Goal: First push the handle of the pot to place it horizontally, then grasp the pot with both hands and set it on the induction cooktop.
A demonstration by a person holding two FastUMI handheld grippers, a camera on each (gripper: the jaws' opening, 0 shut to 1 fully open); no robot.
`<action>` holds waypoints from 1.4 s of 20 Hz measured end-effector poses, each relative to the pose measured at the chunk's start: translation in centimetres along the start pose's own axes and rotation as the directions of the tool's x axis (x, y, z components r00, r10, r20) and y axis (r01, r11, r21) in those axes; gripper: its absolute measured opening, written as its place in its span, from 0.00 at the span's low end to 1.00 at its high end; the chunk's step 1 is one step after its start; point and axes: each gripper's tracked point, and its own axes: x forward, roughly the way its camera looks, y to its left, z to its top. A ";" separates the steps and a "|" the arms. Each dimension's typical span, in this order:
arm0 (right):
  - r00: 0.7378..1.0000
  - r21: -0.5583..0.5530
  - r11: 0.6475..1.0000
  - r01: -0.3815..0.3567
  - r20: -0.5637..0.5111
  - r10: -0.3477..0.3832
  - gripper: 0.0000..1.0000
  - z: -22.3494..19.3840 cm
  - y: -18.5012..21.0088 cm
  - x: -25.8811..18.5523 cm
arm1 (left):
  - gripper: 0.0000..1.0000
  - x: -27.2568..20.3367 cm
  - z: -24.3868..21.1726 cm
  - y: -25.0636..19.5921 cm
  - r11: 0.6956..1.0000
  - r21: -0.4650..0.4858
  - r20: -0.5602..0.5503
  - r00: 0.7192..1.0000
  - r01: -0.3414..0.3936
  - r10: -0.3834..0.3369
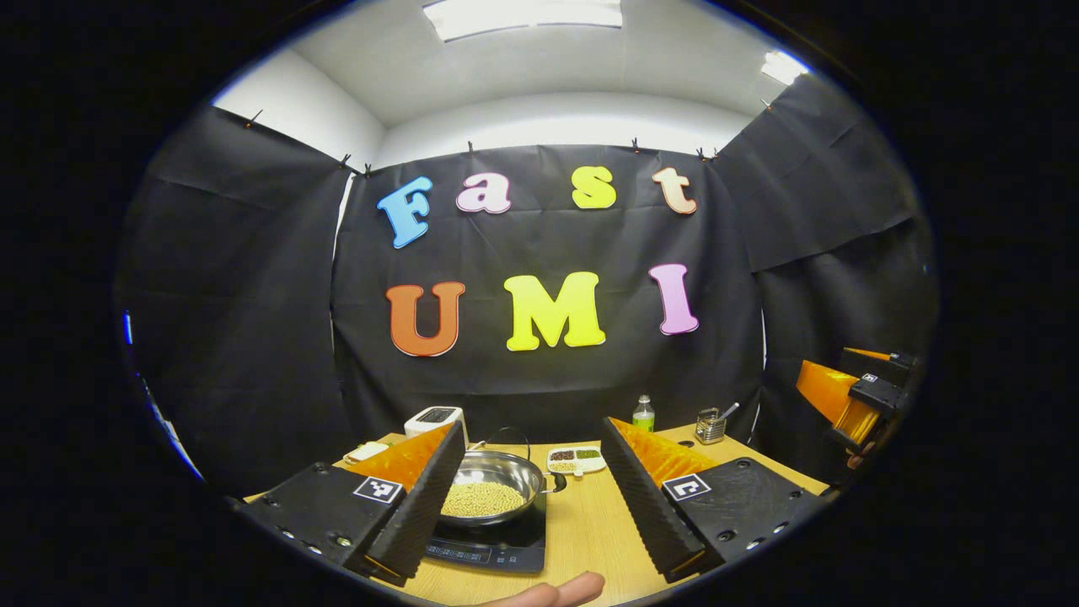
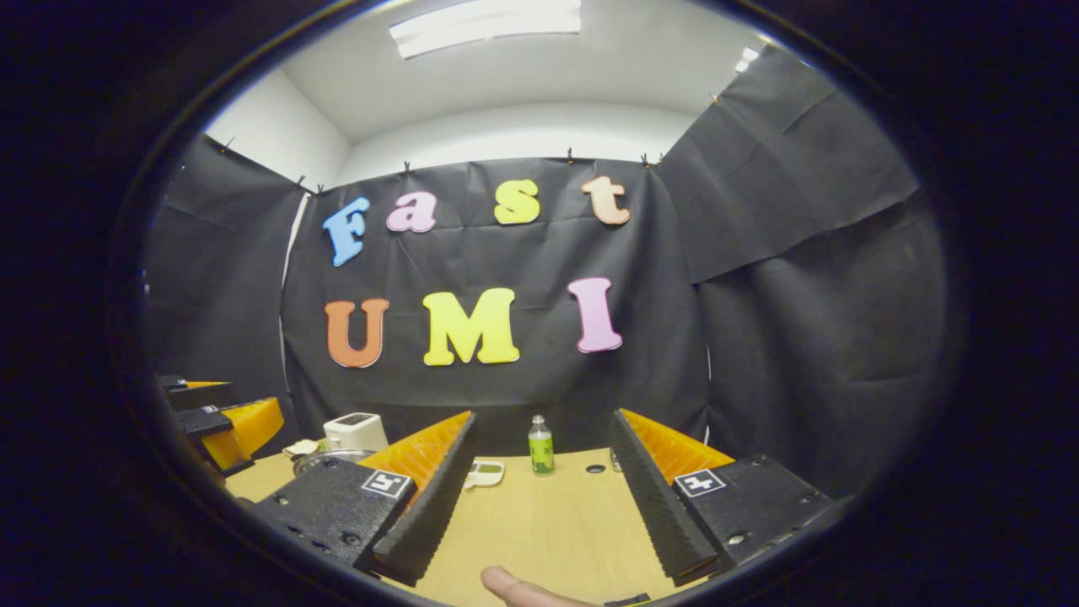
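The light wooden table (image 1: 590,523) carried a flat black induction cooktop (image 1: 493,544), and the round steel pot of pale beans (image 1: 489,485) sat on it. The left gripper (image 1: 535,506) hung above with fingers wide apart; the right gripper (image 2: 539,514) likewise stood spread, gripping nothing. A small green bottle (image 2: 540,447) stood behind.

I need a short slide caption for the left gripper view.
Left gripper, jaws open, faces a bean-filled pot resting on the induction cooktop.
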 end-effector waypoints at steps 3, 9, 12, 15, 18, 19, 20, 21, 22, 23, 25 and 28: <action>1.000 -0.012 1.000 -0.004 0.006 0.004 0.96 0.6 0.3 -0.1 | 0.96 -0.3 0.4 0.5 1.000 -0.001 0.007 1.000 -0.004 0.004; 1.000 -0.014 1.000 0.002 0.020 -0.001 0.96 1.3 0.3 -0.8 | 0.96 -0.7 0.8 1.6 0.999 -0.027 0.014 1.000 -0.021 0.022; 1.000 -0.017 1.000 0.002 0.027 -0.001 0.96 1.2 0.6 -0.7 | 0.96 -0.8 0.8 1.6 0.999 -0.039 0.013 1.000 -0.009 0.010; 1.000 -0.012 1.000 -0.007 0.019 0.007 0.96 1.1 0.9 -0.7 | 0.96 -1.2 1.6 1.9 0.999 -0.049 0.046 0.999 -0.004 0.007; 1.000 -0.007 1.000 0.002 0.020 -0.002 0.98 1.0 0.6 -0.6 | 0.96 -1.4 2.1 1.9 0.998 -0.068 0.066 0.998 0.002 0.003; 1.000 -0.005 1.000 0.004 0.021 -0.004 0.98 1.0 0.5 -0.7 | 0.96 -1.5 2.1 1.8 0.997 -0.071 0.068 0.998 0.007 -0.002; 1.000 -0.002 1.000 0.004 0.022 -0.004 0.96 1.0 0.5 -0.7 | 0.96 -1.5 2.1 1.7 0.997 -0.073 0.069 0.998 0.011 -0.006; 1.000 0.002 1.000 0.003 0.023 -0.003 0.96 1.0 0.6 -0.8 | 0.96 -1.5 2.2 1.7 0.997 -0.072 0.071 0.997 0.015 -0.010; 1.000 0.008 1.000 0.001 0.027 -0.002 0.96 1.0 0.6 -0.9 | 0.96 -1.6 2.2 1.7 0.997 -0.070 0.076 0.997 0.016 -0.011; 0.999 0.015 1.000 -0.003 0.034 0.002 0.96 1.1 0.6 -0.9 | 0.96 -1.6 2.2 1.8 0.997 -0.073 0.080 0.997 0.011 -0.005; 0.999 0.021 1.000 -0.008 0.039 0.007 0.96 1.0 0.7 -1.0 | 0.96 -1.5 2.0 2.0 0.997 -0.076 0.080 0.997 0.010 -0.003; 0.999 0.025 1.000 -0.017 0.049 0.016 0.96 1.1 0.7 -1.2 | 0.96 -1.4 1.4 1.7 0.996 -0.083 0.059 0.998 0.020 -0.015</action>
